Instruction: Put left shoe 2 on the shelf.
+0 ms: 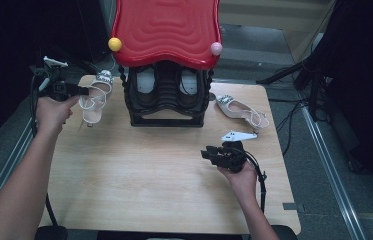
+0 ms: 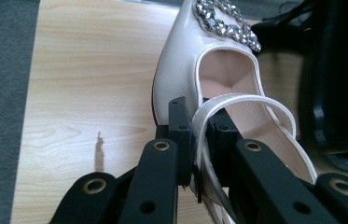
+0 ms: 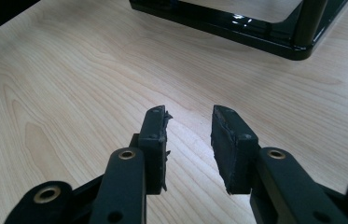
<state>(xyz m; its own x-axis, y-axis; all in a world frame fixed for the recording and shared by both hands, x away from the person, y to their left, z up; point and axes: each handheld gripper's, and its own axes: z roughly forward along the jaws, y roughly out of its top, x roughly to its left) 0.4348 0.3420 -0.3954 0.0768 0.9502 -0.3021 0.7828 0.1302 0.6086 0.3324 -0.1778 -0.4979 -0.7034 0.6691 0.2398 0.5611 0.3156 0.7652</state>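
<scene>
Hovering low over the bare wood near the table's (image 1: 124, 200) right edge, the right gripper (image 1: 213, 154) has its jaws spread narrowly apart with nothing between them; in the right gripper view (image 3: 188, 140) the grain of the tabletop shows through the gap. Further back, near the far left corner, the left gripper (image 1: 83, 91) is clamped on the thin strap of a white slingback shoe (image 1: 95, 97); the left gripper view (image 2: 198, 140) shows the strap pinched between the pads, and the shoe's (image 2: 209, 70) jewelled buckle pointing away. Toward the far edge in the middle stands a black shoe rack (image 1: 166, 100) under a red wavy roof (image 1: 166, 30). A second white shoe (image 1: 241, 110) lies near the far right corner.
</scene>
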